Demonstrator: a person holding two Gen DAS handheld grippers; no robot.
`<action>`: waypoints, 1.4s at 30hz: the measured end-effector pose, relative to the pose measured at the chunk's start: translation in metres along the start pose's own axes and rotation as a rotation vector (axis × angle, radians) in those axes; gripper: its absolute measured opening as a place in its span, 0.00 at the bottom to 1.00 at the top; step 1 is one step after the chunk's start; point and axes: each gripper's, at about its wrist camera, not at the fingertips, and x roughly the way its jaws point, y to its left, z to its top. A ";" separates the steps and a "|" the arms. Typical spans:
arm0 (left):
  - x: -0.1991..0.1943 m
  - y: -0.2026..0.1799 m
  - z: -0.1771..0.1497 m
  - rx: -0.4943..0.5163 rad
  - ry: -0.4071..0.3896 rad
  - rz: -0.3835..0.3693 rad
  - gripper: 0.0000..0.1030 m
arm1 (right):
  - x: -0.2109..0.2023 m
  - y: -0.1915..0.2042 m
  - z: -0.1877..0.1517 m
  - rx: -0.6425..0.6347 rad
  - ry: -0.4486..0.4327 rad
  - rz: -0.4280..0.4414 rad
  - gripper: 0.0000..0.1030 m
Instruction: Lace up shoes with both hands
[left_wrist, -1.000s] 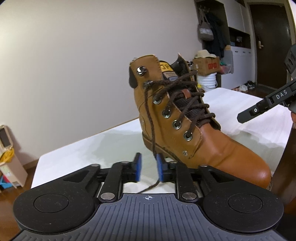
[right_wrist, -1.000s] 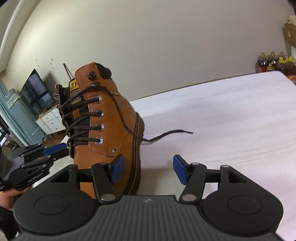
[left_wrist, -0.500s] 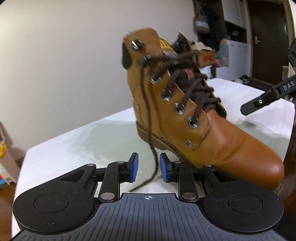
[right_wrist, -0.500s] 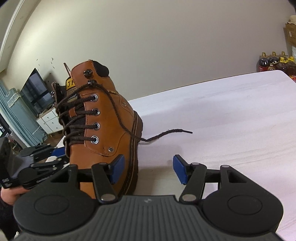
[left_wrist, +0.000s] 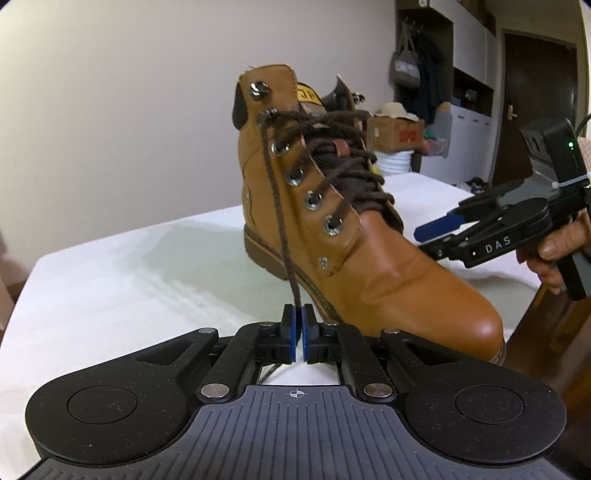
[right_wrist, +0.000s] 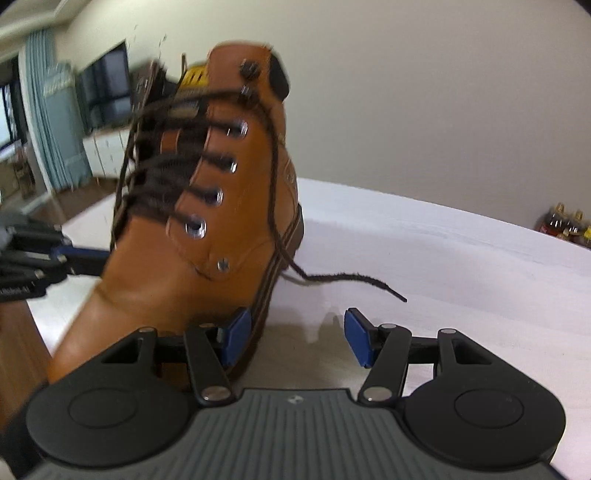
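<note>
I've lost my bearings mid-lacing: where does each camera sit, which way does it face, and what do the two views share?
Left wrist: on the left claw, facing the boot's eyelet side; its pads pinch the hanging lace; the right claw and hand show at right.
Right wrist: on the right claw, open, facing the boot's opposite eyelet side, blurred; the loose lace end lies on the white tabletop; the left claw shows at left.
Shared: the boot, the tabletop, each other's claw.

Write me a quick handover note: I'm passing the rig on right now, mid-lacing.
Left gripper: shut on the lace end on its side of the boot.
Right gripper: open, empty, low beside the boot's sole.
Other lace end: lying loose on the white table.
Done: four eyelet rows and the lower hooks laced.
Left: grab the loose end, do the top hooks, tie.
</note>
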 end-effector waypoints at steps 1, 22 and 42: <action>0.001 0.000 -0.001 -0.001 0.003 0.000 0.05 | -0.001 -0.001 -0.001 0.006 0.001 0.011 0.55; -0.036 0.012 0.019 0.053 -0.146 0.153 0.08 | -0.024 0.026 -0.003 0.140 -0.087 0.028 0.55; -0.019 -0.004 0.051 0.260 -0.180 0.046 0.07 | -0.042 0.034 0.013 0.166 -0.143 0.017 0.59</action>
